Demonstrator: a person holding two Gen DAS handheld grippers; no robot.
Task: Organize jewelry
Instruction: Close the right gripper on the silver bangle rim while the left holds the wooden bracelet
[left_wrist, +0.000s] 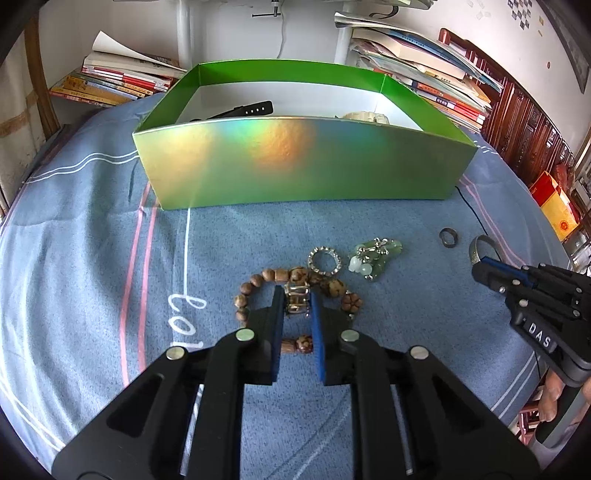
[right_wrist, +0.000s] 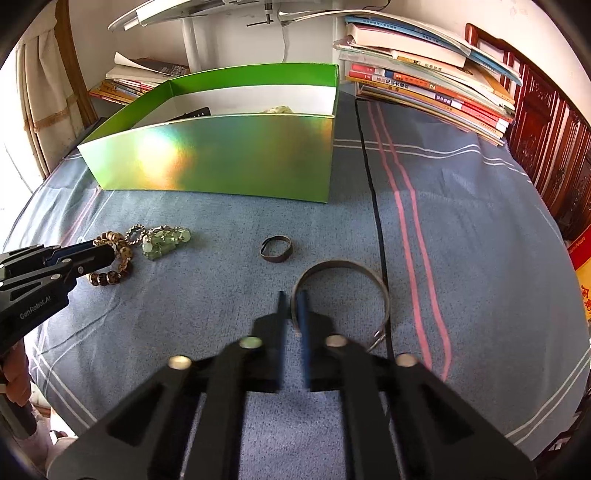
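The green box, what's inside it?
In the green box you can see a black strap and something pale and lumpy. The front wall hides the rest.

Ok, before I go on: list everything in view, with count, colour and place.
green box: one, iridescent green, far middle of the cloth
black strap: one, inside box
pale item: one, inside box, unclear
bead bracelet: one, brown, under left gripper
metal piece: one, silver, between left fingers
sparkly ring: one, silver, beside beads
jade charms: one cluster, pale green
dark ring: one, mid-cloth
bangle: one, dark metal
book stacks: two, behind
blue cloth: one
left gripper: shut on metal piece
right gripper: pinching bangle
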